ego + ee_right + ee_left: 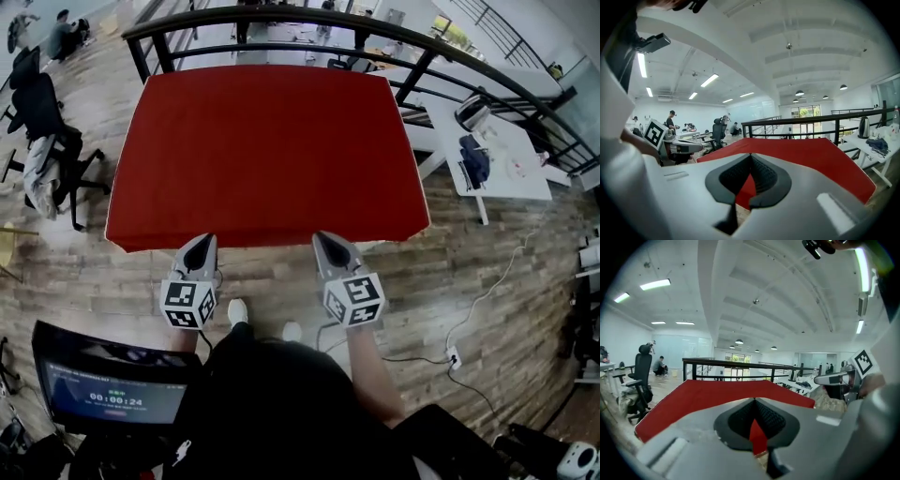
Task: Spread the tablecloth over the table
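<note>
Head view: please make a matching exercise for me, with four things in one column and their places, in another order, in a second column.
Things:
A. tablecloth
B. office chair
C. white desk
D. screen

Places:
1. lower left corner of the view
2. right of the tablecloth
3. left of the tablecloth
4. spread out in the middle, near edge pinched by the left gripper and the right gripper

Pairs: A-4, B-3, C-2, D-1.

One tablecloth (267, 155); two grippers, left gripper (204, 240) and right gripper (324, 239); one railing (309, 17) far; one screen (112, 386) near left.
</note>
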A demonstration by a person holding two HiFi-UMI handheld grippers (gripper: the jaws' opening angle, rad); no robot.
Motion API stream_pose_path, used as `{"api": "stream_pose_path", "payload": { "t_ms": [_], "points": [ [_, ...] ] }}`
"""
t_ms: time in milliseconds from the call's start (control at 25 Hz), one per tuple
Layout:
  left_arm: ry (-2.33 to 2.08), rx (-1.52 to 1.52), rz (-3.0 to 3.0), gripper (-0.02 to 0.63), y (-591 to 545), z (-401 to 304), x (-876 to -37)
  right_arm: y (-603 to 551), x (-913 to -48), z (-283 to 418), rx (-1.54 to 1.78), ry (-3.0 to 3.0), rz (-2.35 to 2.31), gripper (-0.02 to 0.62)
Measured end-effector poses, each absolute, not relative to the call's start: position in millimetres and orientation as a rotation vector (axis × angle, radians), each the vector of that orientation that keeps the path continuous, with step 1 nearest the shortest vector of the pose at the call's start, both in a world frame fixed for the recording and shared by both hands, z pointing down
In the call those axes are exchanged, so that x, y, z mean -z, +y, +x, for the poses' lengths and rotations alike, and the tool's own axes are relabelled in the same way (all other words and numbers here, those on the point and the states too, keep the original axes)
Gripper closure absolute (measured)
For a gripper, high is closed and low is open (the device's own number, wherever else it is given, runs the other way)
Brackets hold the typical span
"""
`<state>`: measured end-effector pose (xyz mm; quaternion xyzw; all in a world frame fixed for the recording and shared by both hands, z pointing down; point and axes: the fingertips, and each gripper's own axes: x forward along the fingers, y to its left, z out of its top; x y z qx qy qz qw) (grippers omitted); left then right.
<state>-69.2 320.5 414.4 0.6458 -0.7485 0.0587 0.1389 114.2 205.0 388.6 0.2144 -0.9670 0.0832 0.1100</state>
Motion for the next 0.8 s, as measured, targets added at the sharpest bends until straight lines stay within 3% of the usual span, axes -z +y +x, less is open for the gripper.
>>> {"api": "stream_pose_path", "payload": {
  "t_ms": [240,800],
  "points": [
    [-2.312,-0.123,1.713,0.600,340.7,-22.6,-394.9,198.2,-373.8,167.9,-0.323,-2.899,0.543,0.586],
    [-2.359,-0.105,1.754,0.600,331.8,-16.2,-361.8,194.5,-351.8,191.2,-0.327,-2.915,0.611,0.587]
  ]
}}
